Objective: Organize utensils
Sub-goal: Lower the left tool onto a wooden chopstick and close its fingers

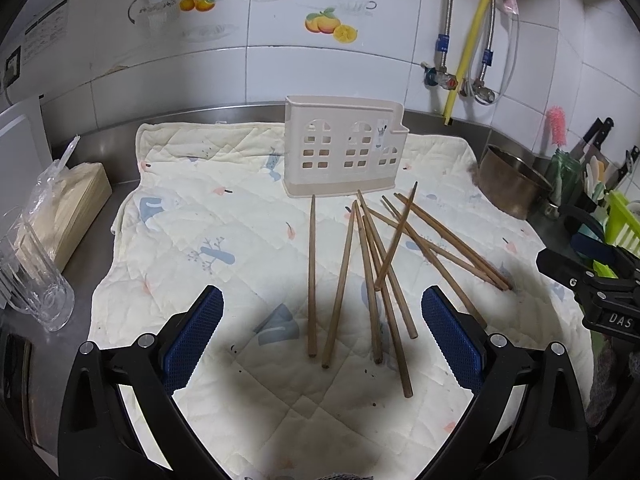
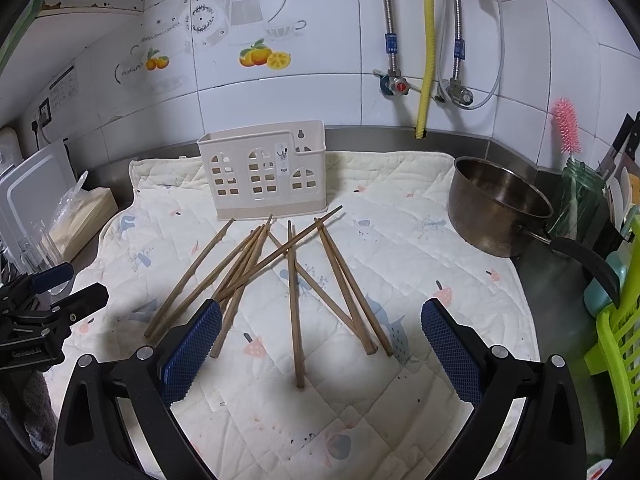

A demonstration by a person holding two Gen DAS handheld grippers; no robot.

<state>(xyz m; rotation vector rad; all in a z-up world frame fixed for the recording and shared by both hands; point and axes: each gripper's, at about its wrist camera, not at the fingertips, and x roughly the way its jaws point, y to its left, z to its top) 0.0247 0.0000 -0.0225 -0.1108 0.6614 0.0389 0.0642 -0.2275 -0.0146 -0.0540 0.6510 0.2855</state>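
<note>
Several brown wooden chopsticks (image 1: 362, 268) lie scattered and crossed on a quilted cloth (image 1: 208, 216), just in front of a beige plastic utensil holder (image 1: 344, 146) with window cut-outs. They also show in the right wrist view as chopsticks (image 2: 294, 296) before the holder (image 2: 266, 174) on the cloth (image 2: 420, 216). My left gripper (image 1: 322, 334) is open and empty, hovering above the near ends of the chopsticks. My right gripper (image 2: 322, 344) is open and empty, also above the near ends. The right gripper shows at the right edge of the left wrist view (image 1: 592, 280).
A steel pot (image 2: 498, 208) with a black handle stands right of the cloth. A green rack (image 2: 618, 332), knives and a pink brush (image 2: 566, 126) are at the far right. A glass (image 1: 36, 284) and a tissue box (image 1: 64, 208) stand at the left. Tiled wall with pipes behind.
</note>
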